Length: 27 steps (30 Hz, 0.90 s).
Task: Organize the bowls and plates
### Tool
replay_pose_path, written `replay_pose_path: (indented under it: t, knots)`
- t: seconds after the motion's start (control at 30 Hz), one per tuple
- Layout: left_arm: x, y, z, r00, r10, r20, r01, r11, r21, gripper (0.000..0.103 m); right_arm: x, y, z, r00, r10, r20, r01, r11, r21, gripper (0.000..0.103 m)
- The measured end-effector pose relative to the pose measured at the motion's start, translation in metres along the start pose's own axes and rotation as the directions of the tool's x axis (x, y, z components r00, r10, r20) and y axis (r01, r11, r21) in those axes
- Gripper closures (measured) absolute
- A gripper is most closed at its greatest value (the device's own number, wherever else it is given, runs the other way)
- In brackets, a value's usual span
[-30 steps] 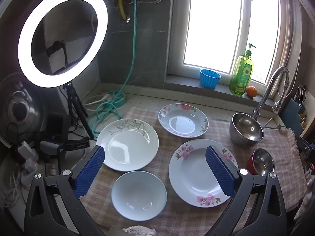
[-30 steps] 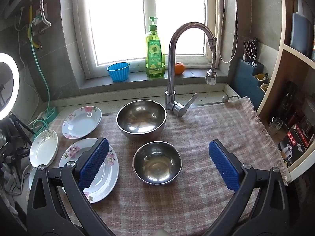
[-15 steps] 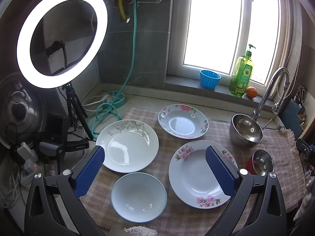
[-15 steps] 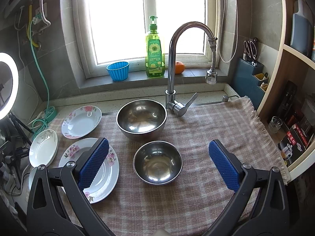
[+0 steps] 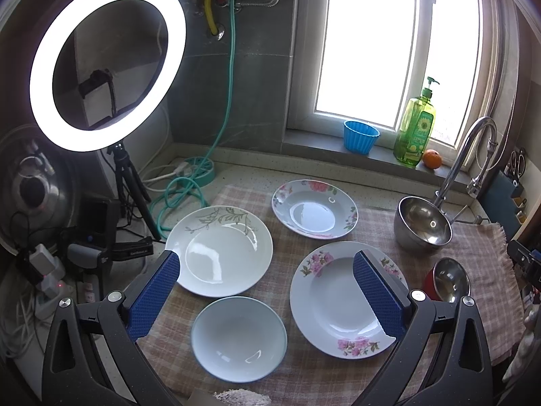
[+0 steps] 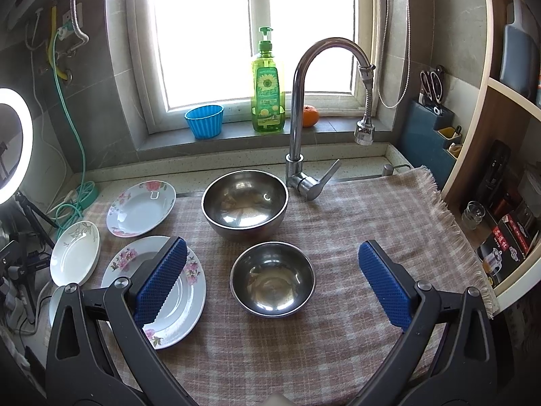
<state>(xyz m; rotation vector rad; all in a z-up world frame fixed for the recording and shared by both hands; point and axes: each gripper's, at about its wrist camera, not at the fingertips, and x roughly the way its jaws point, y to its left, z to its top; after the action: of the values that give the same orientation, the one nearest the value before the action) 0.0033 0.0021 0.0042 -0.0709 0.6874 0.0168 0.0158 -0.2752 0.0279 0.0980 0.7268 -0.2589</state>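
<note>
On the checked cloth (image 5: 280, 237) lie a white plate with a green leaf print (image 5: 219, 250), a small floral plate (image 5: 314, 208), a large pink-flower plate (image 5: 334, 301) and a pale blue bowl (image 5: 238, 338). My left gripper (image 5: 267, 291) is open and empty above them. A large steel bowl (image 6: 245, 204) and a small steel bowl (image 6: 272, 277) sit in the right wrist view. My right gripper (image 6: 270, 280) is open and empty over the small steel bowl. The large pink-flower plate (image 6: 179, 301) lies partly behind its left finger.
A faucet (image 6: 304, 108) stands behind the large steel bowl. A blue cup (image 6: 204, 121), green soap bottle (image 6: 267, 91) and orange (image 6: 309, 115) sit on the windowsill. A ring light (image 5: 104, 61) on a tripod, cables and hose crowd the left. Shelves (image 6: 500, 203) stand at right.
Both grippers have barely moved; the views shift only slightly. Nothing was taken hold of or let go.
</note>
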Motion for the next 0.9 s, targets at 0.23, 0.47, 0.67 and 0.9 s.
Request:
replay_pose_path:
  t: [0.23, 0.47, 0.67, 0.9]
  knots:
    - [-0.0002, 0.0004, -0.0001, 1.000, -0.002, -0.001, 0.002, 1.000, 0.001, 0.001, -0.0002, -0.0003, 0.0001, 1.000, 0.000, 0.000, 0.000, 1.000, -0.001, 0.000]
    - [0.0001, -0.0005, -0.0001, 1.000, -0.003, -0.001, 0.003, 1.000, 0.000, 0.001, -0.0006, -0.0005, 0.0009, 1.000, 0.000, -0.002, 0.000, 1.000, -0.001, 0.000]
    - [-0.0001, -0.0019, -0.0003, 1.000, -0.005, -0.001, 0.005, 1.000, -0.001, 0.001, -0.0009, -0.0006, 0.0006, 1.000, 0.002, -0.002, -0.002, 1.000, -0.003, 0.000]
    - [0.0004, -0.0061, -0.0007, 1.000, -0.007, 0.001, 0.007, 1.000, 0.001, 0.001, -0.0014, 0.0001, 0.0014, 1.000, -0.001, -0.003, 0.001, 1.000, -0.003, 0.000]
